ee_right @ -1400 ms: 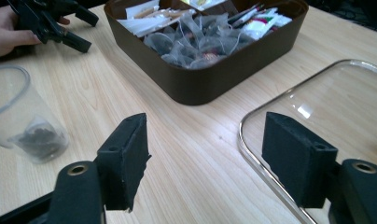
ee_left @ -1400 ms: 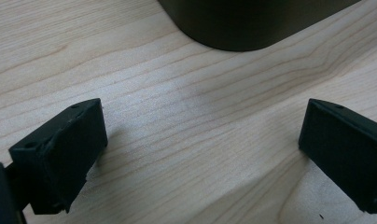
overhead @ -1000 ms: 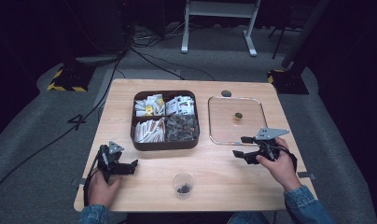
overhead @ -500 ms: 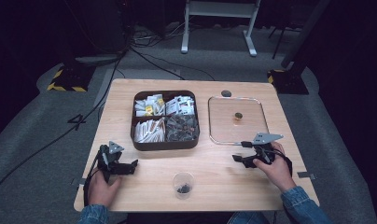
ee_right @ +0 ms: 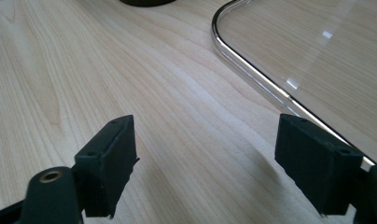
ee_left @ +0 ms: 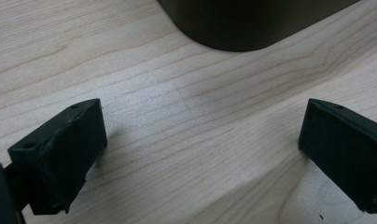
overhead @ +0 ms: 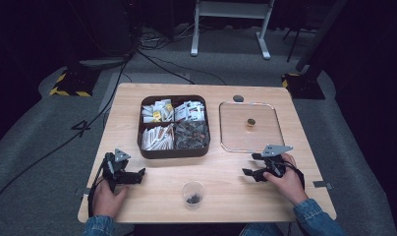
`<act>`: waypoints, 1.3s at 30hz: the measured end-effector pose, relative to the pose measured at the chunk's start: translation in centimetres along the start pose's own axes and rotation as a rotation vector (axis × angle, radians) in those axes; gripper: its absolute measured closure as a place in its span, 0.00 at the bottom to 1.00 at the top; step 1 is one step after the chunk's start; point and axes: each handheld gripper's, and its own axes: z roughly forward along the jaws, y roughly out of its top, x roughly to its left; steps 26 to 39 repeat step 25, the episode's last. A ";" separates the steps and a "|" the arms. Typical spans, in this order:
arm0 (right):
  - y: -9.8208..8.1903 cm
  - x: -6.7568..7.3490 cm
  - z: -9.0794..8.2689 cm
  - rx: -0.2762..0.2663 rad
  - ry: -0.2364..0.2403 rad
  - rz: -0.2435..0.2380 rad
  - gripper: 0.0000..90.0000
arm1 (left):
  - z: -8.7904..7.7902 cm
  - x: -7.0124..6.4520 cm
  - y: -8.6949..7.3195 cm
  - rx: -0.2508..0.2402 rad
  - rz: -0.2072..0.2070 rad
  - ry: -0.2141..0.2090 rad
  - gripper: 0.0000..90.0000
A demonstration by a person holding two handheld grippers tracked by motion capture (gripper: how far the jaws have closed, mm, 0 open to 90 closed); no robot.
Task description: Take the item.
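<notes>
Tray [overhead: 143,150] untouched; L tool [overhead: 136,175], R tool [overhead: 249,164] low on table [overhead: 226,172], both released, empty.

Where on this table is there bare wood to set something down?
Free: the left strip between the dark divided tray and the table edge; the front band between the left gripper and small cup; and between cup and right gripper. Crowded: the middle back, where the tray and glass lid lie side by side.

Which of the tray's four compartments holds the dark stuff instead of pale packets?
The near-right compartment of the brown tray, the one closest to the glass lid. The other three hold pale packets.
</notes>
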 end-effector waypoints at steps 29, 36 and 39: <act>-0.2 0.9 1.2 0.034 -0.064 -0.022 0.13 | 0.0 0.0 0.0 0.001 -0.001 0.000 0.01; -0.2 0.9 1.2 0.034 -0.064 -0.022 0.13 | 0.0 0.0 0.0 0.001 -0.001 0.000 0.01; -0.2 0.9 1.2 0.034 -0.064 -0.022 0.13 | 0.0 0.0 0.0 0.001 -0.001 0.000 0.01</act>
